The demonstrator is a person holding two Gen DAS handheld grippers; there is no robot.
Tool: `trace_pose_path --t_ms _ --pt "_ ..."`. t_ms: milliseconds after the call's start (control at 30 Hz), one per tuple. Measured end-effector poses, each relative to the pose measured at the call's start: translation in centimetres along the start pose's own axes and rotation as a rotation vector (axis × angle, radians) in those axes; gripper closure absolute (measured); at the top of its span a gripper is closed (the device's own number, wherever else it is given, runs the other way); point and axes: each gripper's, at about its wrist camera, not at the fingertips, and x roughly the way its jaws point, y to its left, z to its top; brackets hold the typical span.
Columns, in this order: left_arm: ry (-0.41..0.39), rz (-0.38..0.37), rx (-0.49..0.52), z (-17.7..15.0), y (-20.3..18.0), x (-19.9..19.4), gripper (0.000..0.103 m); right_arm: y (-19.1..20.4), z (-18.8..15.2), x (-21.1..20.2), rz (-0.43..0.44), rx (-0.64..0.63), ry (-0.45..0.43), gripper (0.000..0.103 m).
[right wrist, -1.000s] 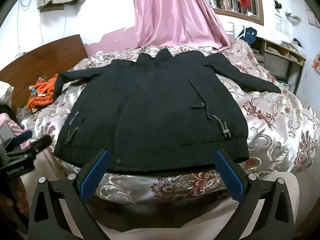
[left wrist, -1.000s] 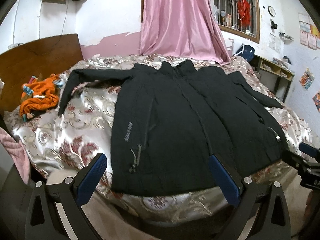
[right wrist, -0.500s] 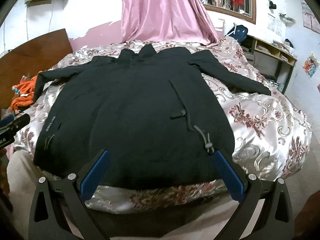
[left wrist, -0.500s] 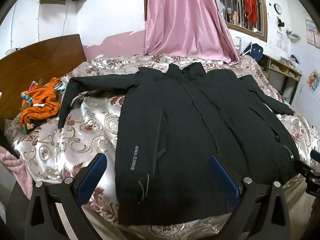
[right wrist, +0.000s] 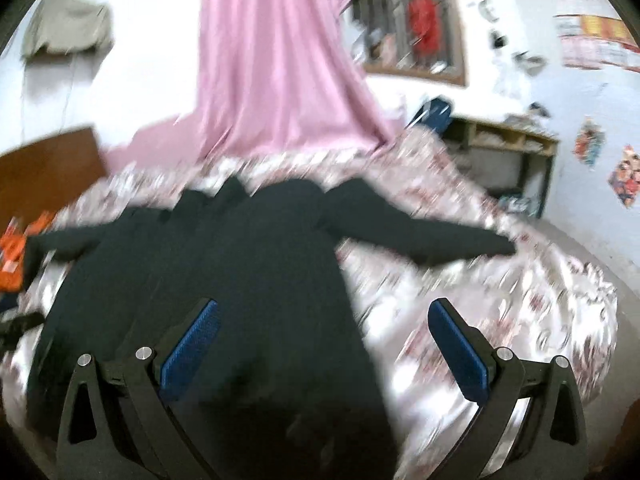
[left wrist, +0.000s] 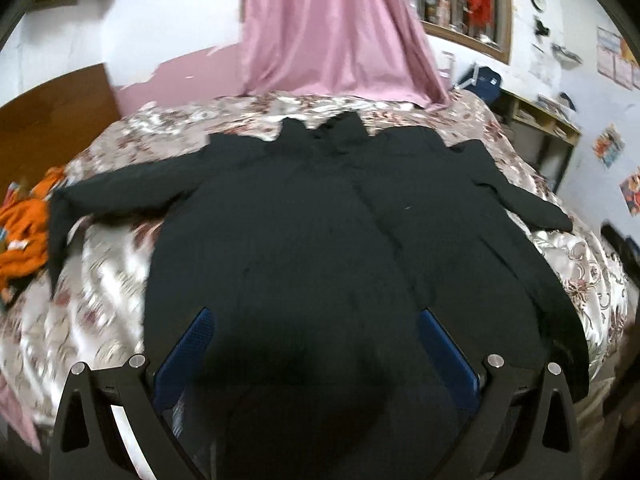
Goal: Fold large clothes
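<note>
Black coat (left wrist: 320, 240) lies spread flat on the floral bedspread (left wrist: 100, 300), collar toward the pink curtain (left wrist: 332, 28), both sleeves out to the sides, orange clothes (left wrist: 20, 224) past the left cuff. My left gripper (left wrist: 316, 344) sits low over the coat's lower body, jaws wide apart, nothing between the blue pads. My right gripper (right wrist: 324, 332) is also wide open and empty, straddling the coat's right edge: left pad over black fabric, right pad over bare bedspread; that view is motion-blurred.
</note>
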Motion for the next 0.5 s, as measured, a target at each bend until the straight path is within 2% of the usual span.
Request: trace_pose_path --t_ms 67,267,333,400,500 --pt "0.007 -0.004 0.012 1.7 -1.4 1.6 0.0 -2.6 1.5 2.5 -0.027 0.057 -0.028 0.001" --pt "0.043 -0.088 -0.015 7.0 -4.9 7.4 0.0 -10.3 3.9 12.1 0.012 0.293 0.076 0.001" --pt "0.036 -0.124 -0.02 8.8 -6.1 9.2 0.0 -12.4 3.8 15.8 -0.013 0.351 0.107 0.001" --pt "0.028 -0.194 -0.021 11.1 -8.3 11.5 0.0 -14.4 2.8 19.8 -0.024 0.413 0.159 0.001" --pt "0.025 -0.259 0.001 13.7 -11.9 14.6 0.0 -18.0 0.5 24.6 0.055 0.577 0.236 0.001"
